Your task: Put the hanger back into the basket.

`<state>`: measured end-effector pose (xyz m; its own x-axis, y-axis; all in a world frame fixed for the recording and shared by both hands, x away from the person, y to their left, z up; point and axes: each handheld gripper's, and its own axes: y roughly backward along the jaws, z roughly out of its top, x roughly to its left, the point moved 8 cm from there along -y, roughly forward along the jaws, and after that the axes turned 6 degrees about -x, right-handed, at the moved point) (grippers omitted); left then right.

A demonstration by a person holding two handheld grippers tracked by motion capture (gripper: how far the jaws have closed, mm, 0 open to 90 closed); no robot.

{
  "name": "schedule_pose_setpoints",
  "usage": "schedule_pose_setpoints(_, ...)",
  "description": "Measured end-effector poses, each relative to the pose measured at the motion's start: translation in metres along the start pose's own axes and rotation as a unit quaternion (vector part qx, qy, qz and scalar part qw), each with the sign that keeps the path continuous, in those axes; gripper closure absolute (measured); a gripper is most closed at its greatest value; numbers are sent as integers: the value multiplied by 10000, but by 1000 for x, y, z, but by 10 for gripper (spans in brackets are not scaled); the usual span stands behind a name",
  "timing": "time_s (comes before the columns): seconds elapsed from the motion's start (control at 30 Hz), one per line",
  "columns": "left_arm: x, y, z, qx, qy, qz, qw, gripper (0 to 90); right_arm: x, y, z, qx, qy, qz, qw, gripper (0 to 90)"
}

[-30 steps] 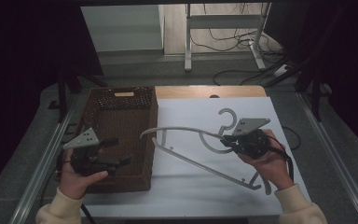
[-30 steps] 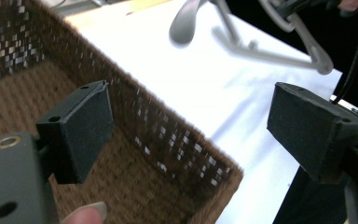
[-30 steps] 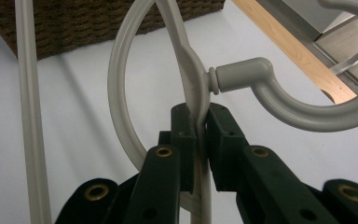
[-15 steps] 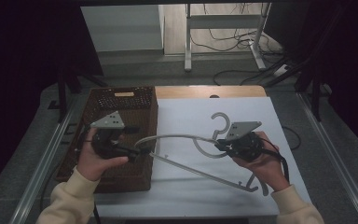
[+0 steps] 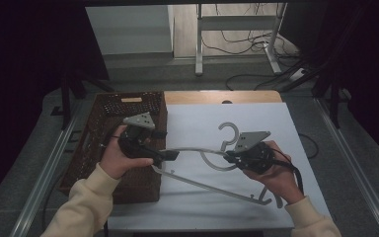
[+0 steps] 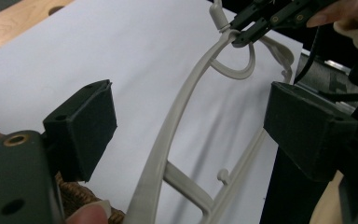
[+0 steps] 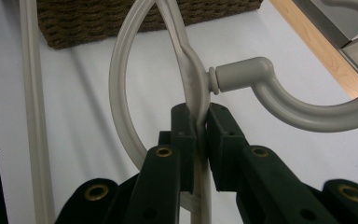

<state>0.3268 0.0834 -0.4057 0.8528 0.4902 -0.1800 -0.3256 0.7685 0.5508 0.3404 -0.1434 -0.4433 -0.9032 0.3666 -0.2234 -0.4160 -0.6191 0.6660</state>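
The hanger [image 5: 197, 170] lies over the white sheet [image 5: 256, 118], its long axis running from the basket [image 5: 103, 143] on my left across toward my right hand, with the hook [image 5: 228, 133] pointing away from me. My right gripper [image 5: 229, 156] has it: in the right gripper view the jaws are pinched tight on the flat neck [image 7: 195, 100] just below where the hook [image 7: 279, 93] joins, so that end is held up off the sheet. My left gripper [image 5: 170, 155] is at the other shoulder [image 5: 185, 149]. In the left gripper view its jaws stand wide apart, the shoulder bar [image 6: 168, 140] passing up between them and touching neither pad, nearer the left-hand one. So the bar already sits inside the gap, and I judge the next move is simply to close there. The left hand is nearer that free end, and a grip at each end would let me lift the hanger level, perhaps toward the basket just beside it.
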Motion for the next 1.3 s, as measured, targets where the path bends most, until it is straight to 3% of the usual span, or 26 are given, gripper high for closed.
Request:
schedule_pose_setpoints(0.33,0,-19,-1,377,-37,-157,9992,217,5,-1,3,-3,72,72,9999,818)
schedule_pose_setpoints(0.63,-5,-30,-3,790,-174,-313,9962,281,12,-4,6,20,167,151,9997,818)
schedule_pose_setpoints(0.73,-8,-35,-6,1017,-231,-403,9937,315,13,-4,7,22,166,156,9997,818)
schedule_pose_setpoints(0.93,-12,-45,-10,1367,-418,-367,9890,401,17,-5,8,37,254,180,9995,818)
schedule_pose_setpoints(0.97,-13,-48,-10,1465,-485,-344,9874,425,19,-6,9,48,279,193,9994,818)
schedule_pose_setpoints(1.0,-13,-48,-10,1465,-485,-344,9874,450,19,-6,9,48,279,193,9994,818)
schedule_pose_setpoints(1.03,-14,-51,-12,1592,-537,-336,9852,485,21,-7,11,45,307,201,9993,818)
schedule_pose_setpoints(1.07,-14,-51,-12,1592,-537,-336,9852,514,21,-7,11,45,307,201,9993,818)
schedule_pose_setpoints(1.1,-15,-54,-14,1698,-648,-308,9829,570,21,-7,11,42,329,194,9993,817)
schedule_pose_setpoints(1.23,-14,-55,-17,1825,-696,-186,9806,690,22,-7,11,42,340,212,9992,817)
schedule_pose_setpoints(1.3,-13,-55,-18,1857,-631,-238,9803,733,23,-7,10,41,352,237,9991,817)
